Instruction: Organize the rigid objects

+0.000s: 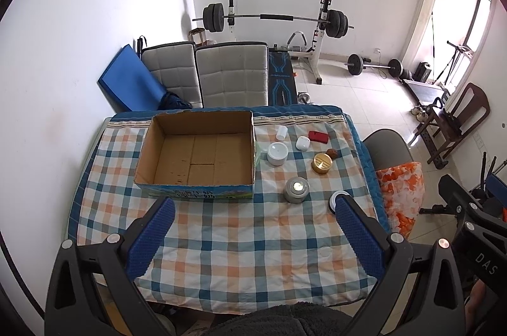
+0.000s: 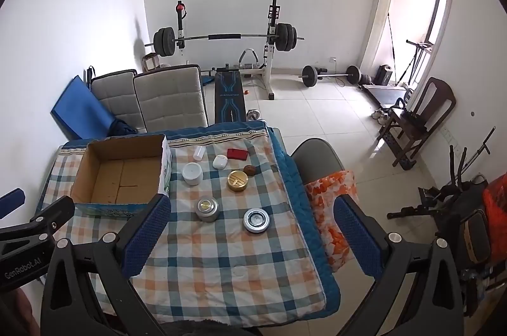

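An empty cardboard box (image 1: 196, 152) (image 2: 123, 174) stands on the checked tablecloth (image 1: 221, 234). To its right lie a white jar (image 1: 277, 153) (image 2: 192, 173), a small white bottle (image 1: 281, 133) (image 2: 199, 152), a white earbud case (image 1: 303, 143) (image 2: 220, 162), a red case (image 1: 318, 137) (image 2: 237, 154), a walnut (image 1: 333, 152) (image 2: 249, 170), a gold tin (image 1: 321, 163) (image 2: 237, 180), a grey tin (image 1: 296, 190) (image 2: 207, 209) and a silver round tin (image 2: 257, 220) (image 1: 336, 199). My left gripper (image 1: 253, 228) and right gripper (image 2: 250, 231) hang open and empty above the table's near side.
Two padded chairs (image 1: 202, 76) stand behind the table. A grey chair with an orange cloth (image 2: 332, 196) stands at the right edge. A weight bench and barbell rack (image 2: 228, 44) stand by the far wall. A wooden chair (image 2: 418, 120) stands at right.
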A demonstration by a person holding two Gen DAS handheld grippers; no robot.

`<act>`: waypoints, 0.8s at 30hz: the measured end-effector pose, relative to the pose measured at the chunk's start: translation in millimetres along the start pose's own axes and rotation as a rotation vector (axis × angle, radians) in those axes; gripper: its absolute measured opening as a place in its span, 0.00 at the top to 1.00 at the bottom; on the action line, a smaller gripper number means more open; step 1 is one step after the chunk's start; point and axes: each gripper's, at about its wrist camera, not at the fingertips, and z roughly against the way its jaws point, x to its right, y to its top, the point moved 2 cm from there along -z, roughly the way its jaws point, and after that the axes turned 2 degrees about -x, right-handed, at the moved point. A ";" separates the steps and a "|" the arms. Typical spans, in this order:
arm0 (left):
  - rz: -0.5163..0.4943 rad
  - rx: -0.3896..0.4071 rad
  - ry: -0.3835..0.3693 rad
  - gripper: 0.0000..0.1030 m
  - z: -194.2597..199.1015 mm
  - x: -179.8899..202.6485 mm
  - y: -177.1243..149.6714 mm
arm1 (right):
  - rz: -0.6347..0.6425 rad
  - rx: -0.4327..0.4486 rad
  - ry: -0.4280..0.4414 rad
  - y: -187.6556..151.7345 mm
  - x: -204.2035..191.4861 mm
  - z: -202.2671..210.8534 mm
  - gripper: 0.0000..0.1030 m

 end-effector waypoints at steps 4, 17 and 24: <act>0.002 0.004 0.001 0.00 0.5 -0.1 -0.4 | 0.003 0.000 0.002 0.7 -1.5 2.5 0.00; 0.001 0.007 0.002 0.00 1.9 1.9 0.6 | 0.006 0.009 -0.010 1.4 -1.9 -1.0 0.00; 0.001 0.009 0.002 0.00 3.3 3.6 0.9 | 0.000 0.000 -0.002 3.1 4.3 2.8 0.00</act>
